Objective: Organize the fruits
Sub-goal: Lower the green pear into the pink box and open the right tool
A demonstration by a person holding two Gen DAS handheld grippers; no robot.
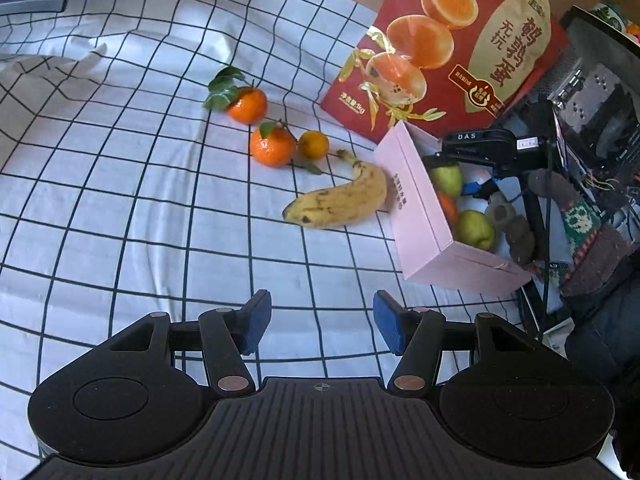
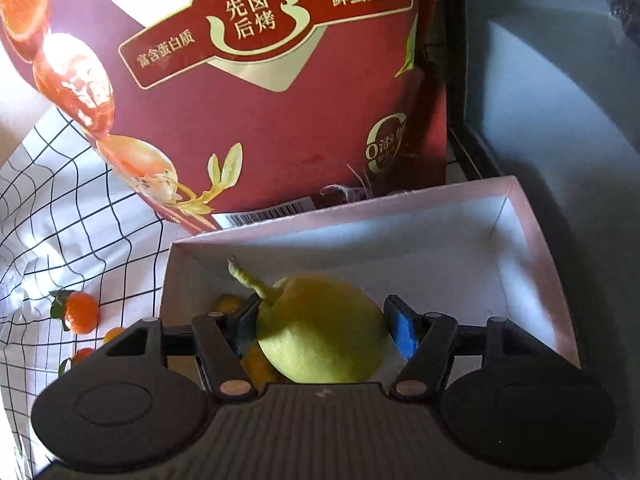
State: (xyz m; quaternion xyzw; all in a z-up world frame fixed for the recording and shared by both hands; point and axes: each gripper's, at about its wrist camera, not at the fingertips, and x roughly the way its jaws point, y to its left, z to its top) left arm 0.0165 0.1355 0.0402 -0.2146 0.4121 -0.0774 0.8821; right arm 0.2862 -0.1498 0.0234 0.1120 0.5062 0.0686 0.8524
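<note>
In the left wrist view a banana point(image 1: 340, 202) lies on the checked cloth beside a pink box point(image 1: 416, 216). Three oranges lie further back: one with leaves point(image 1: 248, 104), a larger one point(image 1: 272, 146) and a small one point(image 1: 313, 144). The box holds two green pears point(image 1: 476, 229) point(image 1: 447, 178) and an orange. My left gripper point(image 1: 322, 322) is open and empty above the cloth. My right gripper point(image 2: 324, 330) reaches into the pink box point(image 2: 528, 216) with a green pear point(image 2: 324, 340) between its pads; the pads sit at the pear's sides. An orange point(image 2: 258, 364) lies under the pear.
A tall red egg carton point(image 1: 444, 48) stands behind the pink box, close in the right wrist view point(image 2: 260, 100). Dark equipment and a tripod point(image 1: 536, 200) stand right of the box. Oranges point(image 2: 80, 312) lie on the cloth left of the box. The cloth point(image 1: 120, 200) stretches left.
</note>
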